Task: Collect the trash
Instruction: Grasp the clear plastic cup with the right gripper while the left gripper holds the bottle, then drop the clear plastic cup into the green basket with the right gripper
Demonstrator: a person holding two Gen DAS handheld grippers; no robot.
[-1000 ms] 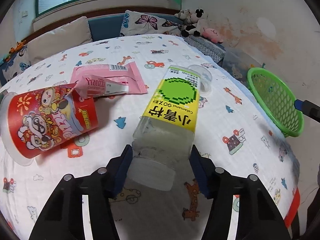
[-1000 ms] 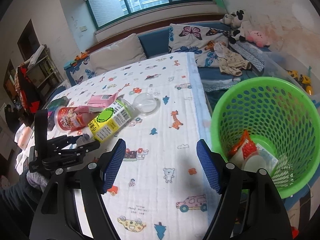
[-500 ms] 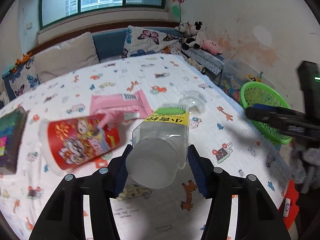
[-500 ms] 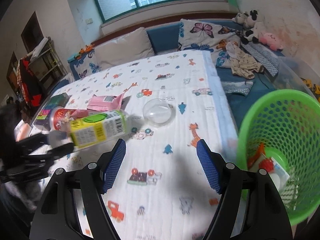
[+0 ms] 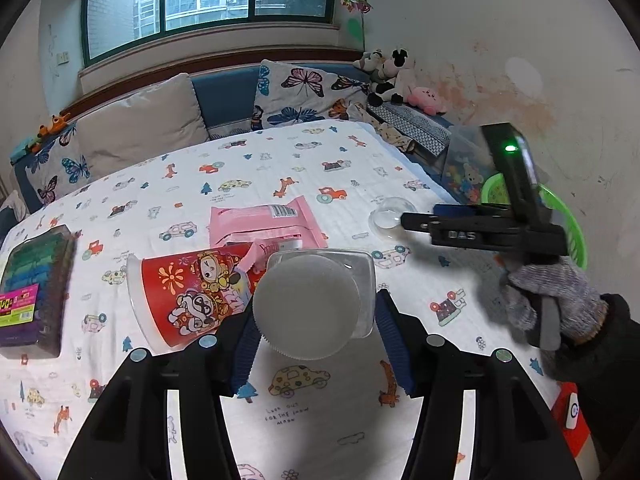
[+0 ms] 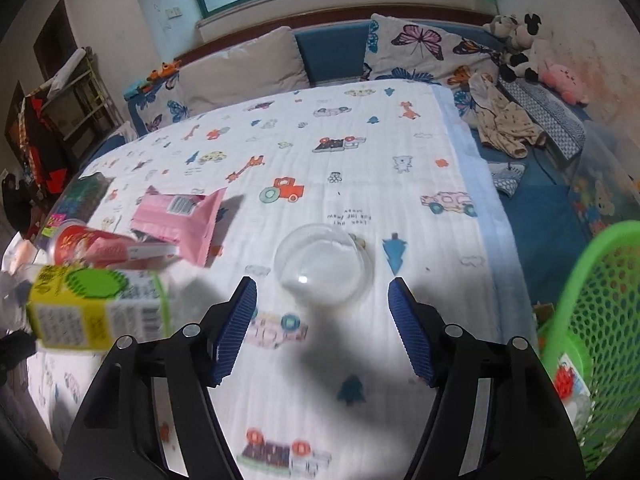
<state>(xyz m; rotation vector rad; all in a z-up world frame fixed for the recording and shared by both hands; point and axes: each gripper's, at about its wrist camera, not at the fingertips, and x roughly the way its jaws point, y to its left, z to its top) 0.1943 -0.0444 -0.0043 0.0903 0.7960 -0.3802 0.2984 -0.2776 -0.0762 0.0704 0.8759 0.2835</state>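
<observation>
My left gripper (image 5: 316,340) is shut on a clear plastic bottle (image 5: 306,306) with a yellow-green label. The bottle hangs above the cloth with its base toward the camera, and shows blurred in the right wrist view as the bottle (image 6: 96,308). A clear dome lid (image 6: 324,270) lies on the printed cloth just ahead of my right gripper (image 6: 322,320). That gripper's jaws are closing, and the pads do not touch the lid. The left wrist view shows the right gripper (image 5: 420,222) reaching toward the lid (image 5: 386,216). A red paper cup (image 5: 188,296) and a pink wrapper (image 5: 260,220) lie on the cloth.
A green mesh basket (image 6: 592,320) with some trash inside stands off the bed's right edge, also seen as the basket (image 5: 568,216). A dark box (image 5: 28,276) of coloured items lies at the left. Cushions and plush toys line the back.
The left gripper has lifted the bottle off the cloth and tilted its base toward the camera. The right gripper has swung left from the basket to the dome lid, its jaws narrowing.
</observation>
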